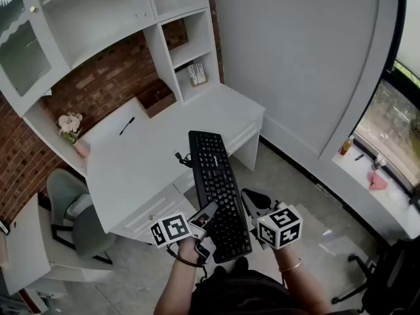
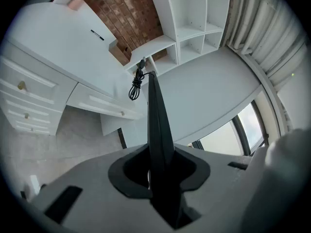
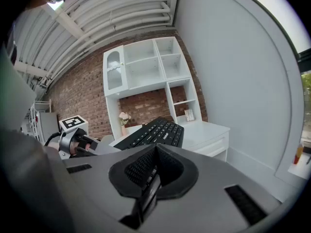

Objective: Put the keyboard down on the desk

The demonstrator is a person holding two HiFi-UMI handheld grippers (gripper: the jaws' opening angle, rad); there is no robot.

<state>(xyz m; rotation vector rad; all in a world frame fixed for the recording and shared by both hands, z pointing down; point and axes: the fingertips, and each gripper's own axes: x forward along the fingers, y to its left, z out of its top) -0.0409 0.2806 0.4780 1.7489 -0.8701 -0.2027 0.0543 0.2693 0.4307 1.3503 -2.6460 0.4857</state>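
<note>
Over floor (image 1: 289, 169) just off desk (image 1: 144, 156) front: carries keyboard (image 1: 220, 192), far end reaching above desk edge. Pinched at near end by left gripper (image 1: 200, 220) on left rim, by right gripper (image 1: 252, 205) on right rim. Judged light, stiff, slick plastic; best gripped by both rims. Bare desktop ahead; mind coiled cable (image 1: 182, 157), pen (image 1: 126, 125).

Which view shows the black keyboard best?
The head view: nearly the whole black rectangular plastic keyboard shows, keys up. The left gripper view gives only its thin edge; the right gripper view, a foreshortened stretch of keys.
</note>
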